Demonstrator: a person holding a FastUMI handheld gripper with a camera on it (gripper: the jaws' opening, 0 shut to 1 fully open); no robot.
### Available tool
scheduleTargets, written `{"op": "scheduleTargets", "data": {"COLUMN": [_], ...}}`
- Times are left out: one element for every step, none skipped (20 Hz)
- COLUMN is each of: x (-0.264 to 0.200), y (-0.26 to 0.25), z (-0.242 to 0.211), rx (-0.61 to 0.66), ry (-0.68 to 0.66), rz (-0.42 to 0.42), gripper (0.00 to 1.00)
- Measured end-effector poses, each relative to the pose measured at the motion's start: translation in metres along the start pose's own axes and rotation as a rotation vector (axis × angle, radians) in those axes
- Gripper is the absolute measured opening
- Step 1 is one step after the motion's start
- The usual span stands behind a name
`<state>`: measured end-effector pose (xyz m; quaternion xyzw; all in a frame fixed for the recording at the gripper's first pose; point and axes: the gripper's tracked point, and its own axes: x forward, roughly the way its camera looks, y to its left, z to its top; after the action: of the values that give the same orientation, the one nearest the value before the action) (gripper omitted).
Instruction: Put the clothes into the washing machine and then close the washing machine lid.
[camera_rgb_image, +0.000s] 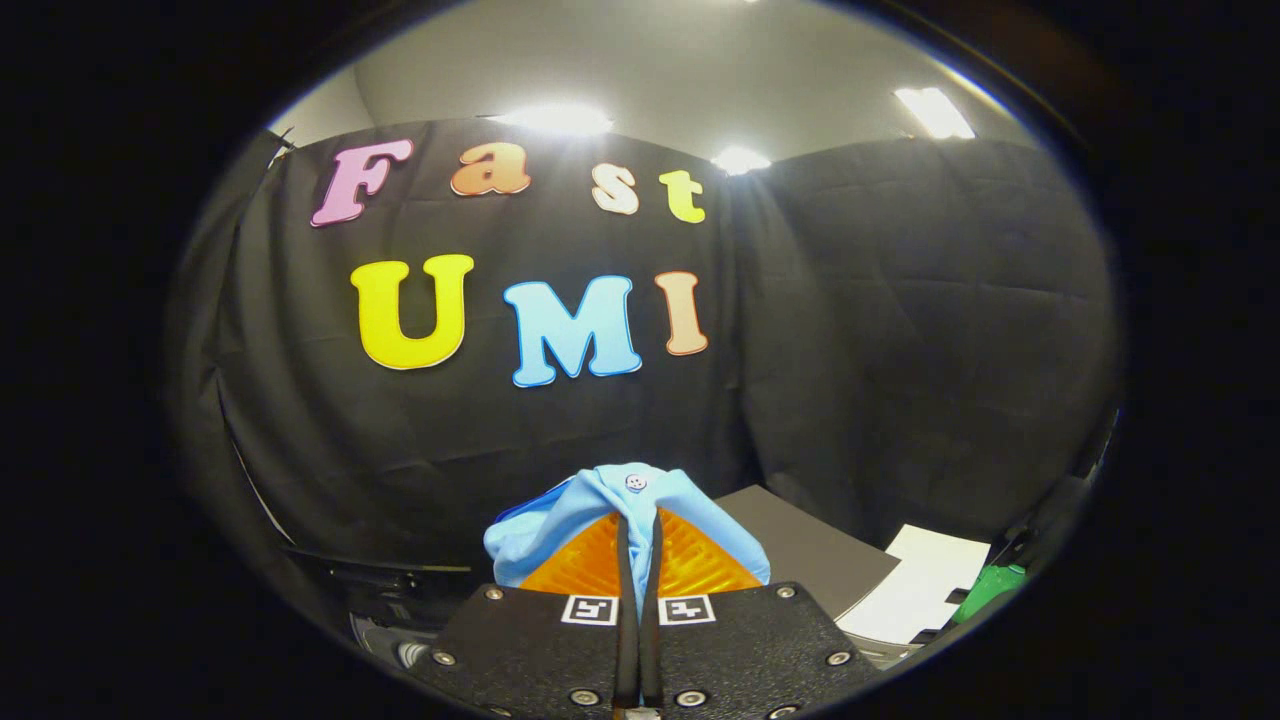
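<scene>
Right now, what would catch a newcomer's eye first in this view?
The light blue garment, pinched between the fingers of the gripper and bunched over their tips, held up in the air. Behind it hangs the black cloth wall, with bright ceiling lights above. Low beyond the fingers, off to one side, sit a grey panel and a white sheet.

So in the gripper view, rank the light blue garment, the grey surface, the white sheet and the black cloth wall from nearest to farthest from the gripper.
1. Light blue garment: pinched between the fingers of the gripper, draped over them.
2. Grey surface: just beyond the fingers, to their right.
3. White sheet: further right, past the grey surface.
4. Black cloth wall: far behind everything.
</scene>
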<state>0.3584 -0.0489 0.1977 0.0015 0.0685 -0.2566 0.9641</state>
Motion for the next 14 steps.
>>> {"op": "scheduleTargets", "data": {"x": [-0.008,-0.015,-0.023,-0.031,-0.037,-0.043,-0.05,-0.057,-0.065,-0.072,-0.079,-0.085,-0.091,-0.095], "y": [0.01,0.021,0.035,0.05,0.064,0.078,0.093,0.108,0.122,0.134,0.146,0.159,0.172,0.184], "z": [-0.001,-0.004,-0.006,-0.01,-0.014,-0.018,-0.023,-0.028,-0.032,-0.038,-0.043,-0.05,-0.054,-0.059], "rx": [-0.004,-0.004,-0.001,0.0,-0.005,-0.009,-0.006,-0.002,-0.002,-0.01,-0.02,-0.028,-0.037,-0.046], "ry": [-0.003,-0.005,-0.002,0.001,0.002,0.008,0.013,0.017,0.024,0.03,0.041,0.054,0.063,0.071], "rz": [0.009,0.021,0.039,0.061,0.079,0.103,0.13,0.159,0.183,0.203,0.221,0.239,0.26,0.281], "gripper": [0.01,0.01,0.01,0.01,0.01,0.01,0.01,0.01,0.01,0.01,0.01,0.0,0.0,0.01]}}
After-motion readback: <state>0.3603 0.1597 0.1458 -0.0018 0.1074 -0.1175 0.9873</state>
